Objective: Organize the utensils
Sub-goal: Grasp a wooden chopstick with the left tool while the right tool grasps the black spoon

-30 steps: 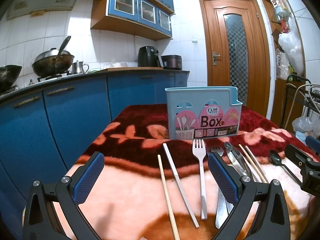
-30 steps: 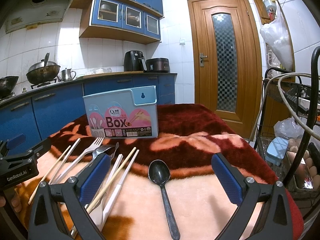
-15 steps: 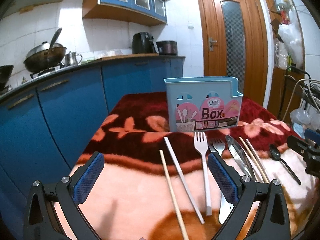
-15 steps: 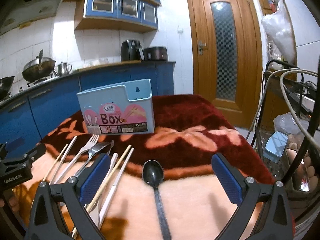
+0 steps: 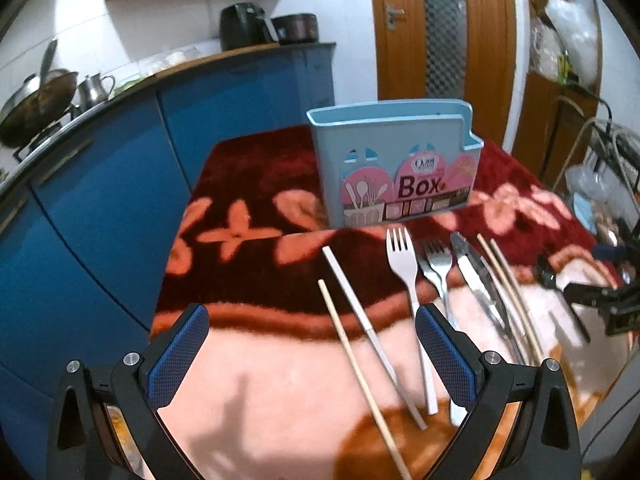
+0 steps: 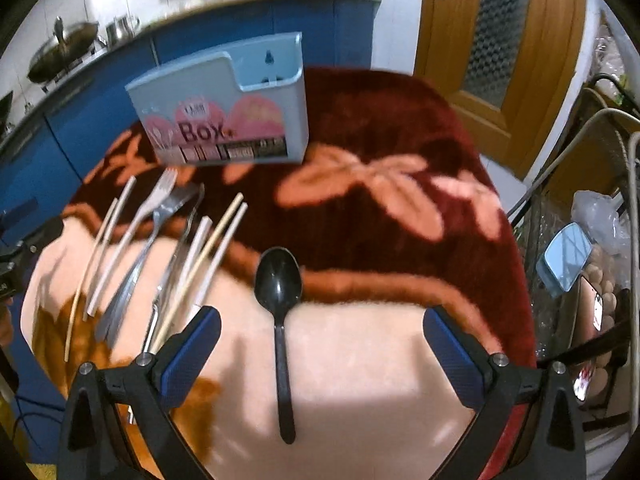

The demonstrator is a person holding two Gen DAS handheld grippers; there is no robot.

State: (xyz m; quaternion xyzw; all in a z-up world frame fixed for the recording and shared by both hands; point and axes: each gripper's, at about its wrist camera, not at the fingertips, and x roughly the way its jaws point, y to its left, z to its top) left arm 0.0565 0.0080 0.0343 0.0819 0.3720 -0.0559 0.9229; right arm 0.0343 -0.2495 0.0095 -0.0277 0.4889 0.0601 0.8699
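A light blue utensil box (image 5: 394, 160) with a pink "Box" label stands upright on the blanket-covered table; it also shows in the right wrist view (image 6: 228, 108). In front of it lie chopsticks (image 5: 360, 354), a white fork (image 5: 408, 280), a metal fork (image 5: 438, 272), a metal knife (image 5: 480, 284) and more chopsticks (image 5: 508, 292). A black spoon (image 6: 280, 292) lies apart on the right. My left gripper (image 5: 312, 352) is open above the left chopsticks. My right gripper (image 6: 322, 350) is open above the spoon's handle. Neither holds anything.
The table carries a red and pink flowered blanket (image 6: 380, 184). Blue kitchen cabinets (image 5: 100, 184) run along the left, with a wok (image 5: 38, 100) on the stove. A wooden door (image 5: 440, 40) is behind. A wire rack with bags (image 6: 592, 248) stands close on the right.
Both grippers have risen and tilted down toward the table, so the utensils now lie between and ahead of the fingers. The jaws stay open. No utensil has moved.
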